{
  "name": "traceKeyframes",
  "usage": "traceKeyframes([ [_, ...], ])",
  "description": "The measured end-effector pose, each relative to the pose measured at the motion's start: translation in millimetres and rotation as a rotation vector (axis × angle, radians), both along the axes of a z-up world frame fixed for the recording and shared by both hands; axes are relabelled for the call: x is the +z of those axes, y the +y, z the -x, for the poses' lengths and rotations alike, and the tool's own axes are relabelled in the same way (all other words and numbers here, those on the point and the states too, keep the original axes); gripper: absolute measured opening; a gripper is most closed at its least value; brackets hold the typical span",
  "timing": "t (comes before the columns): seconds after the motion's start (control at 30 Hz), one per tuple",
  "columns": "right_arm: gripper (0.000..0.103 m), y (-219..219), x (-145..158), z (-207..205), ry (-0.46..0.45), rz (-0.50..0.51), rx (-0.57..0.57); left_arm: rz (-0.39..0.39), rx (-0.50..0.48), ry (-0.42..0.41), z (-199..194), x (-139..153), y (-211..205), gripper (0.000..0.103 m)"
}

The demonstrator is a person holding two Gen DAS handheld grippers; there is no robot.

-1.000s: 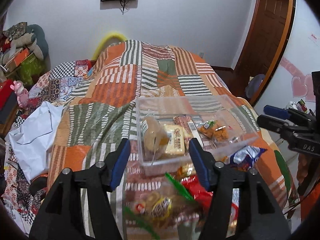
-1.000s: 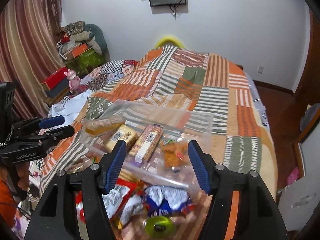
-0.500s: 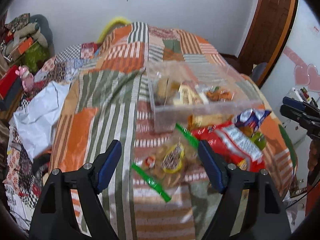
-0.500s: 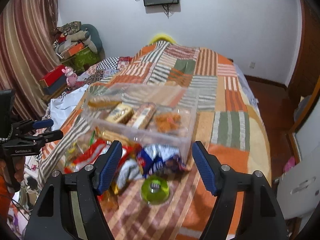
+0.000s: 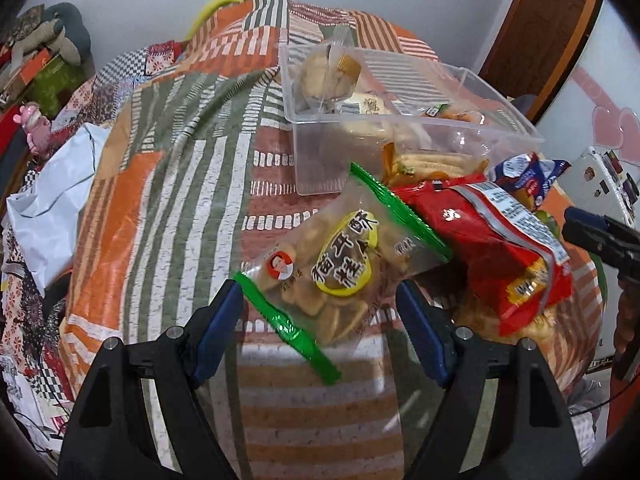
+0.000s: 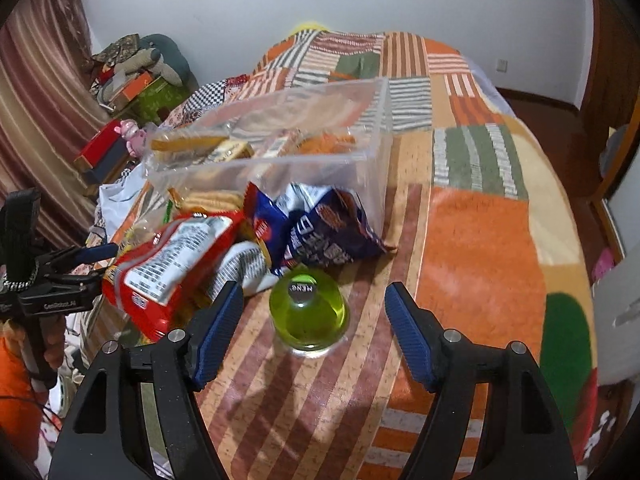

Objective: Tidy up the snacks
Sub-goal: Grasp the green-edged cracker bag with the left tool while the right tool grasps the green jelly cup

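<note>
A clear plastic bin [image 5: 320, 152] holding several snack packs sits on the patchwork bedspread; it also shows in the right wrist view [image 6: 376, 128]. In front of it lie a clear cracker bag with green ends [image 5: 340, 264], a red bag [image 5: 500, 248] and a blue bag [image 6: 320, 232]. A green jelly cup [image 6: 307, 312] stands nearest the right gripper. My left gripper [image 5: 320, 324] is open, its fingers on either side of the cracker bag's near end. My right gripper [image 6: 314, 324] is open around the jelly cup, apart from it.
The bedspread [image 6: 480, 240] falls away at its near and right edges. A white sheet [image 5: 44, 200] lies at the left side. Boxes and soft toys [image 6: 132, 76] are piled by the curtain. A wooden door [image 5: 548, 28] stands at the far right.
Both grippers have drawn back from the bin and dropped lower toward the loose snacks. The left now frames the cracker bag, the right the jelly cup. Both stay open.
</note>
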State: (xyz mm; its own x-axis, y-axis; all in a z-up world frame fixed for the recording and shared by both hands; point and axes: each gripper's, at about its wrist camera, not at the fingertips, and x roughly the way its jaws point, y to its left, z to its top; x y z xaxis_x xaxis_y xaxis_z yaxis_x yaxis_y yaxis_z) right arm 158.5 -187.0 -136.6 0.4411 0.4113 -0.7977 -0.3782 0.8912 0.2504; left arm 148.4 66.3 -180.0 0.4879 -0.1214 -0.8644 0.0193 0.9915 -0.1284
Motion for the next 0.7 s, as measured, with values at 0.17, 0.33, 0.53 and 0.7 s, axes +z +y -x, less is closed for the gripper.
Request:
traceKeyframes([
  [0.17, 0.070, 0, -10, -3, 0.033, -0.010, -0.003, 0.002, -0.006, 0.030, -13, -11, -3, 0.083],
  [0.33, 0.070, 5, -17, -3, 0.045, 0.001, 0.010, -0.054, -0.012, 0.014, -20, -17, -11, 0.085],
  [0.53, 0.058, 6, -22, -5, 0.065, -0.019, 0.013, -0.056, -0.014, -0.002, -27, -21, -17, 0.089],
  [0.7, 0.047, 3, -22, -5, 0.071, -0.034, 0.018, -0.040, -0.006, -0.049, -26, -22, -16, 0.087],
])
